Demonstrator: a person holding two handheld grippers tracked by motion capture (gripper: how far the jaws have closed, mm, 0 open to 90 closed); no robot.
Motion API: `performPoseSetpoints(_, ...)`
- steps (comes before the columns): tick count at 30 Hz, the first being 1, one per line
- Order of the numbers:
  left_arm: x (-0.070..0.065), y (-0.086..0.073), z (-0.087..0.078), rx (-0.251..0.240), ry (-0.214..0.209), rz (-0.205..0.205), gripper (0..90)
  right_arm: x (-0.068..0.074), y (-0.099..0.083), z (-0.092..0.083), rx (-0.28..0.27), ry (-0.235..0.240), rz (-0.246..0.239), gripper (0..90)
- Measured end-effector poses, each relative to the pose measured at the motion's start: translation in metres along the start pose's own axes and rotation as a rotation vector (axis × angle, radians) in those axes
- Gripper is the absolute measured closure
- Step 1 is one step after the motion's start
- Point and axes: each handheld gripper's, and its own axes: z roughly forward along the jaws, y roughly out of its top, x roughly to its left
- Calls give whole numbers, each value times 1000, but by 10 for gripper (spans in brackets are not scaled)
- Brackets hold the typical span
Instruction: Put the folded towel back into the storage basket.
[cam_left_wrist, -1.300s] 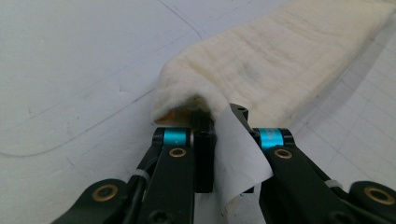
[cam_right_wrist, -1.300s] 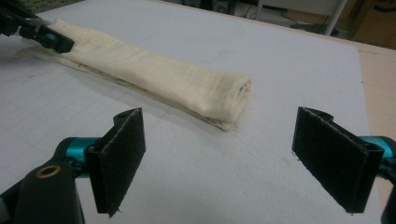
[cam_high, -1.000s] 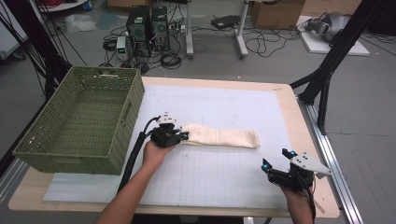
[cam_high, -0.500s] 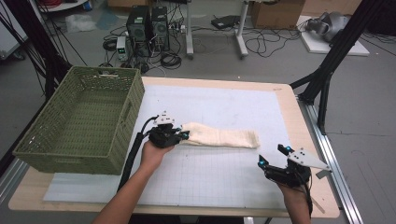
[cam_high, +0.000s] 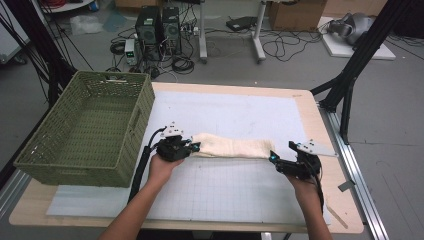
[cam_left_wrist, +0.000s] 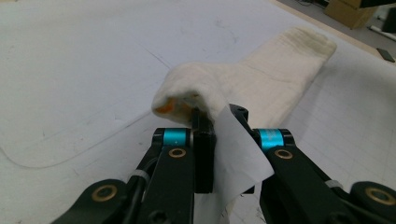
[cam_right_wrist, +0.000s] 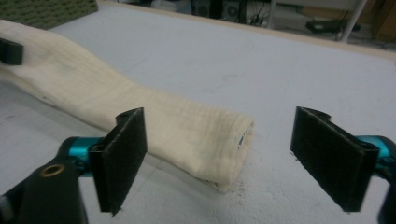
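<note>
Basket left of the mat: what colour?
Olive green woven basket, shown best in the high view.

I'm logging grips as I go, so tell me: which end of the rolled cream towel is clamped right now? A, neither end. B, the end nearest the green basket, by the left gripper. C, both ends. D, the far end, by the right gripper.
B: the left gripper is shut on the towel end nearest the basket, while the right gripper stands open around the other end without touching it.

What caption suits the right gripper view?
Open right tool closing in on the free end of a folded cream towel.
</note>
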Motion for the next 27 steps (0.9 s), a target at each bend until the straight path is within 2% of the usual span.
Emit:
performPoseSetpoints(4, -1, 0, 0, -3, -1, 4, 810, -4, 2, 17, 40, -3, 10, 228)
performPoseSetpoints(10, 0, 0, 0, -4, 0, 4, 809, -6, 1, 28, 71, -14, 22, 240)
performPoseSetpoints(11, 0, 0, 0, -5, 0, -1, 809, -5, -1, 34, 98, -13, 26, 247)
performPoseSetpoints(14, -1, 0, 1, -4, 1, 1, 808, -6, -5, 44, 141, -6, 50, 327)
performPoseSetpoints(16, -1, -1, 1, -3, 1, 3, 809, -6, -9, 50, 172, -5, 71, 349)
performPoseSetpoints(19, -2, -3, 0, 8, -2, 14, 809, -7, -13, 57, 221, -17, 62, 386)
performPoseSetpoints(22, -4, -4, 0, 14, 0, 20, 809, -6, -13, 58, 236, -11, 56, 460)
performPoseSetpoints(24, -4, -5, -1, 11, -1, 22, 809, -5, -13, 58, 239, 6, 74, 516)
performPoseSetpoints(25, -4, -5, -1, 11, -1, 22, 809, -5, -13, 58, 239, 6, 74, 516)
performPoseSetpoints(26, -4, -5, -1, 12, -2, 22, 809, -6, -14, 57, 239, 35, 86, 629)
performPoseSetpoints(27, -4, -5, -1, 14, 0, 24, 809, -6, -14, 57, 239, 62, 99, 683)
